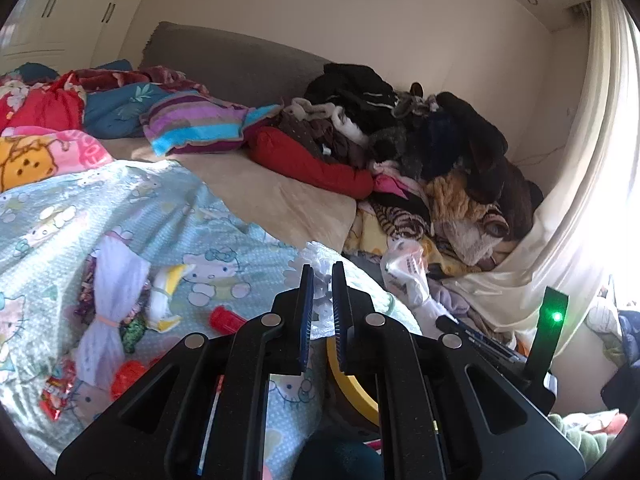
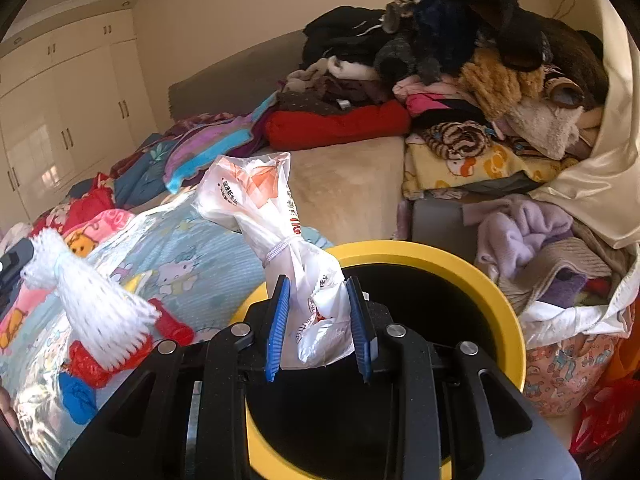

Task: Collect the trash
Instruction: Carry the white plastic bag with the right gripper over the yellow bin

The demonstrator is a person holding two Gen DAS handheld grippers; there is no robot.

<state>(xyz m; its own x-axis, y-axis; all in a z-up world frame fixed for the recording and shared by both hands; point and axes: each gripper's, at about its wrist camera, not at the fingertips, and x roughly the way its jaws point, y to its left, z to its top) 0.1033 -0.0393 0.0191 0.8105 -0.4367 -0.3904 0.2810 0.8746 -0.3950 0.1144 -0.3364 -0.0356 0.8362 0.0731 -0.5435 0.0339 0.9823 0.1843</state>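
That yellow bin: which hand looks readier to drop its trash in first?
The right, probably. The right gripper grips a white plastic bag right above the yellow bin's dark opening. The left gripper pinches white foam netting over the bedspread, with the bin below and beside it.

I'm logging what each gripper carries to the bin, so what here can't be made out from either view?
- Yellow bin: its inside is black shadow in the right wrist view; contents unknown.
- Left gripper: the white foam net it pinches is mostly hidden by its fingers; the right wrist view blurs it.
- White plastic bag in the right gripper: print too small to read.
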